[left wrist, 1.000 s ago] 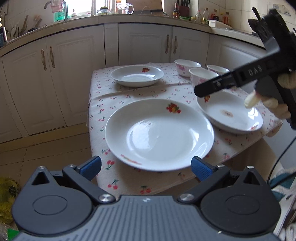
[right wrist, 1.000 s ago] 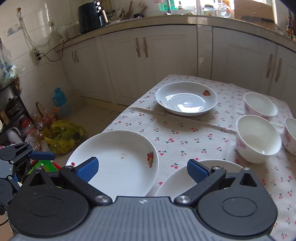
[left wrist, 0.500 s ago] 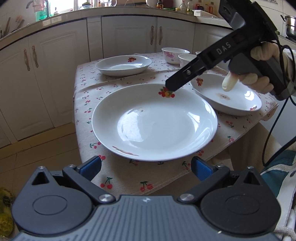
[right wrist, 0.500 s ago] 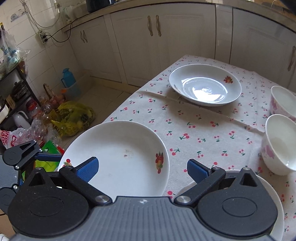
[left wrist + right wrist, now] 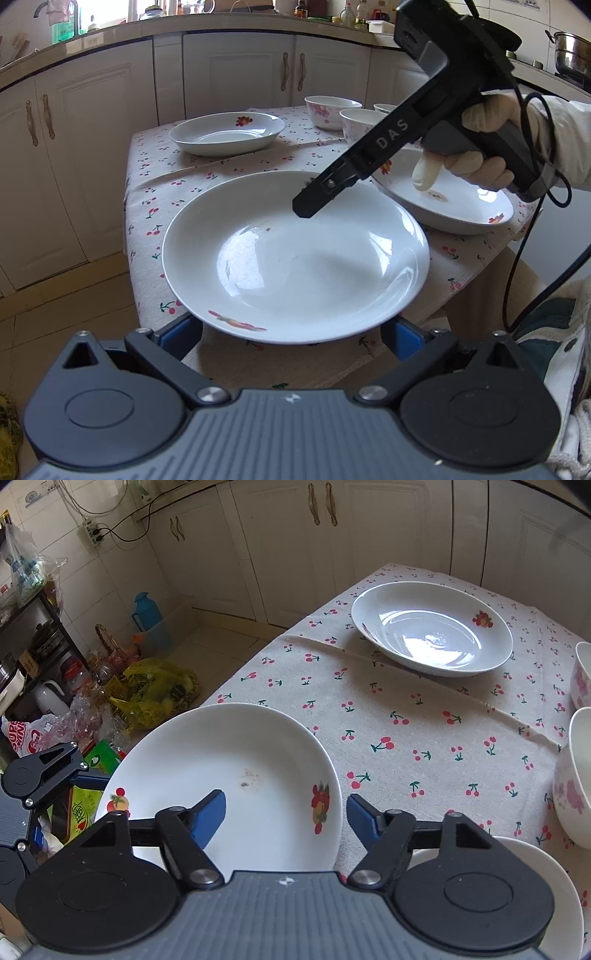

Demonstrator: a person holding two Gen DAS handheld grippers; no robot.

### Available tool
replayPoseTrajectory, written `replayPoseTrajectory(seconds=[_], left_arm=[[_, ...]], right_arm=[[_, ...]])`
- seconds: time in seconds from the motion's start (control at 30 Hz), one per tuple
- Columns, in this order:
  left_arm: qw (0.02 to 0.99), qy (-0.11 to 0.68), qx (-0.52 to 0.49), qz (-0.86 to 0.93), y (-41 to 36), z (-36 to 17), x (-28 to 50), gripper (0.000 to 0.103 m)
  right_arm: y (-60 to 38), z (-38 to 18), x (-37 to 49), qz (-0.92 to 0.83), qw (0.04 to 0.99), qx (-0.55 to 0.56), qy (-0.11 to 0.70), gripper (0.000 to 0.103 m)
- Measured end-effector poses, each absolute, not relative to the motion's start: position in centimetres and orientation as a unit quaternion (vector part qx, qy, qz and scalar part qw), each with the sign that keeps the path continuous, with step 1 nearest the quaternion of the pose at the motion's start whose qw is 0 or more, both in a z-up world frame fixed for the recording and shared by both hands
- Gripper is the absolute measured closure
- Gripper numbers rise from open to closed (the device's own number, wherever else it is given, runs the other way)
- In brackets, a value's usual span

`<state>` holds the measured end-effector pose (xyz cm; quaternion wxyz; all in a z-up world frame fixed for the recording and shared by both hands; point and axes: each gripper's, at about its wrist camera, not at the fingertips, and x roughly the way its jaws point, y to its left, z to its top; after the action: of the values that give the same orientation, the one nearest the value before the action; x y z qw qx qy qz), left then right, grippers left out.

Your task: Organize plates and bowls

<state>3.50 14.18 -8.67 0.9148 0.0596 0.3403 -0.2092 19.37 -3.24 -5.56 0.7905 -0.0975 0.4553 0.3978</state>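
I read both wrist views. The left hand-held gripper [image 5: 291, 332] sits low at the near edge of the counter [image 5: 258, 162], jaws spread wide, one blue pad on each side of the near rim of the large plate [image 5: 295, 258]. The pads are partly hidden under that rim; I cannot tell whether they touch it. Nothing is clamped.

The right hand-held gripper [image 5: 286, 818] is also open, jaws apart. Its left pad hangs over the bowl of the large plate [image 5: 229, 775], its right pad over the cloth just beside the plate's rim, so the rim with the fruit print lies between them. It holds nothing. In the left view I see this gripper [image 5: 325, 192] from the side, tip above the far rim of the large plate, held by a gloved hand [image 5: 476, 155].

The large plate rests on the cherry-print tablecloth [image 5: 406, 720] at the corner of the counter, slightly overhanging the edge. A second plate [image 5: 450, 199] lies just right of it, under the gloved hand. A third plate [image 5: 432, 627] sits well apart at the far side. Three bowls stand at the far right: the nearest bowl [image 5: 362, 120], another [image 5: 330, 110] behind it, and a third [image 5: 384, 108] mostly hidden.
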Motion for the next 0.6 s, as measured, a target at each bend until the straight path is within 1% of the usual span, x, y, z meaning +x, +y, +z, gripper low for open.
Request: replayPoseTrajectory(seconds=[0.13,0.6], left_arm=[[0.913,0.342,0.063,-0.215,14.2,-8.68,3.7,0.003],[0.907,0.35,0.077,-0.221,14.14,-8.11,4.36,0.003]], right_arm=[[-3.34,-5.8,19.72,0.404,0.784,-0.09,0.462,0.038],[-3.74,-5.85,20.27,0.407,0.782,-0.066,0.468,0.038]])
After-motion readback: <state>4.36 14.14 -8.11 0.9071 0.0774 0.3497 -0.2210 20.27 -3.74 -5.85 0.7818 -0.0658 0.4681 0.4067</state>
